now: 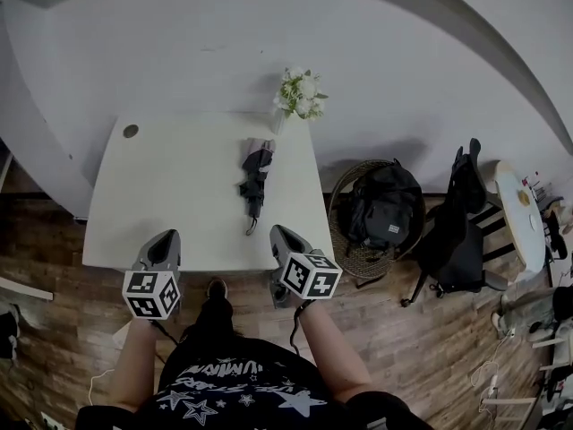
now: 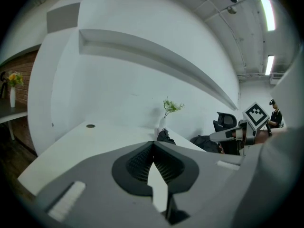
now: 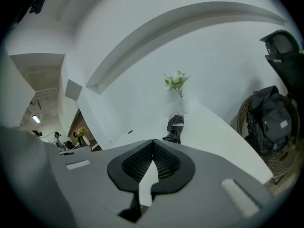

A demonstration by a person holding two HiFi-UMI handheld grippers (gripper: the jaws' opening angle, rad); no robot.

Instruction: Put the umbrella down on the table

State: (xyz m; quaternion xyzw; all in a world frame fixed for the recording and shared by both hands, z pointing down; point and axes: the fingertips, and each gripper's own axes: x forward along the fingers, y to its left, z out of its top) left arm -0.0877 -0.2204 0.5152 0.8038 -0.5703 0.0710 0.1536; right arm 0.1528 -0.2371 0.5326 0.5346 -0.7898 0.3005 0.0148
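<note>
Lying lengthwise on the right half of the white rectangular table [image 1: 179,186], the folded dark grey fabric umbrella [image 1: 255,179] rests flat, its far end near the small vase of white flowers [image 1: 300,92] at the table's far right corner. It looks set down already, so what remains is a clean retreat. The left gripper [image 1: 164,240] and the right gripper [image 1: 280,234] both hover at the table's near edge, apart from the umbrella. Each has its jaws pressed together with nothing between them. To finish well, I would draw both hands straight back toward the body. The right one, nearest the umbrella's near tip, should keep clear of it so the umbrella is not nudged or rolled.
</note>
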